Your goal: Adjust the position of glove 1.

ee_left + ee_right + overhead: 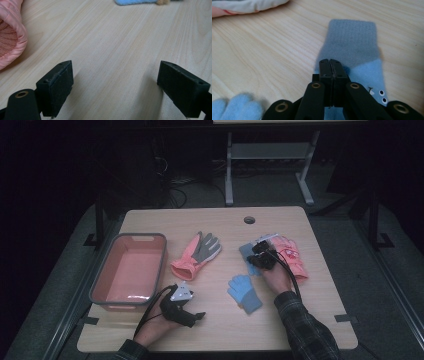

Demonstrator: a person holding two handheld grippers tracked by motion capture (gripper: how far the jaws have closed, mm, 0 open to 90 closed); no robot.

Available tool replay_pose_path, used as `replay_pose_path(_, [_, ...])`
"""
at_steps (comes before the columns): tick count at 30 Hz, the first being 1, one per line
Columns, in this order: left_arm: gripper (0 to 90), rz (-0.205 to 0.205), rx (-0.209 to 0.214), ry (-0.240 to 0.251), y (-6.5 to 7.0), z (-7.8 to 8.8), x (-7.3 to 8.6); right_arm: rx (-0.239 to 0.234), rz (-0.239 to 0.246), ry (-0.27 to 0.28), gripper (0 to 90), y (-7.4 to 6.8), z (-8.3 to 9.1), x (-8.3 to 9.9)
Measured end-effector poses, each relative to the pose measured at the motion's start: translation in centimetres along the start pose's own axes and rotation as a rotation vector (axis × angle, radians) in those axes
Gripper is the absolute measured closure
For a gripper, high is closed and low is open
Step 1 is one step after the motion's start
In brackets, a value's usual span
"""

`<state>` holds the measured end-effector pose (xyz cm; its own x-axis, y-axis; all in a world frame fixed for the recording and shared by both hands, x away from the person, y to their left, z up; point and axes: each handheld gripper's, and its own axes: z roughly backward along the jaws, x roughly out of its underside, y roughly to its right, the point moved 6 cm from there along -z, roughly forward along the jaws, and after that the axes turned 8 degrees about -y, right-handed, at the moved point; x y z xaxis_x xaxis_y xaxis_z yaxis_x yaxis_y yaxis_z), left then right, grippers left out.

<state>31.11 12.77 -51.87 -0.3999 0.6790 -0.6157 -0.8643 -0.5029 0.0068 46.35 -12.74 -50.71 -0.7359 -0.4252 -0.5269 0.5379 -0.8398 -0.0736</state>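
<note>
A blue knit glove with a grey cuff (pixel 246 251) (pixel 352 42) lies flat on the wooden table, small googly eyes on its light-blue part. My right gripper (pixel 254 256) (pixel 330 61) is shut, and its tips pinch the fabric where the grey cuff meets the blue. Its mate, a second blue glove (pixel 244 292) (pixel 239 105), lies nearer the person. My left gripper (pixel 196 317) (pixel 115 75) rests low over bare wood at the front left, open, with nothing between its pads.
A pink and grey glove (pixel 197 255) (pixel 10 37) lies mid-table. A second pink glove (pixel 292 257) lies just right of the right hand. A grey-rimmed pink bin (pixel 127 236) stands at the left. A cable hole (pixel 249 219) sits near the far edge.
</note>
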Motion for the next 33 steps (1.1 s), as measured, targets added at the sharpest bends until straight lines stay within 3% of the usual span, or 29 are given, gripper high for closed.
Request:
replay_pose_path(9, [12.7, 0.000, 0.000, -0.001, 0.0, 0.0, 0.0, -0.020, 0.011, 0.098, 90.0, 0.3, 3.7, -0.1])
replay_pose_path(15, [12.7, 0.000, -0.001, 0.000, 0.0, 0.0, 0.0, -0.045, 0.016, 0.135, 90.0, -0.1, 6.6, 1.0])
replay_pose_path(26, [12.7, -0.006, -0.004, -0.001, -0.1, 0.0, -0.1, -0.060, 0.063, 0.148, 90.0, -1.0, 11.0, 6.3])
replay_pose_path(33, [12.8, 0.006, -0.002, 0.005, 0.0, -0.1, -0.1, -0.077, 0.072, 0.100, 90.0, -1.5, 11.8, 10.0])
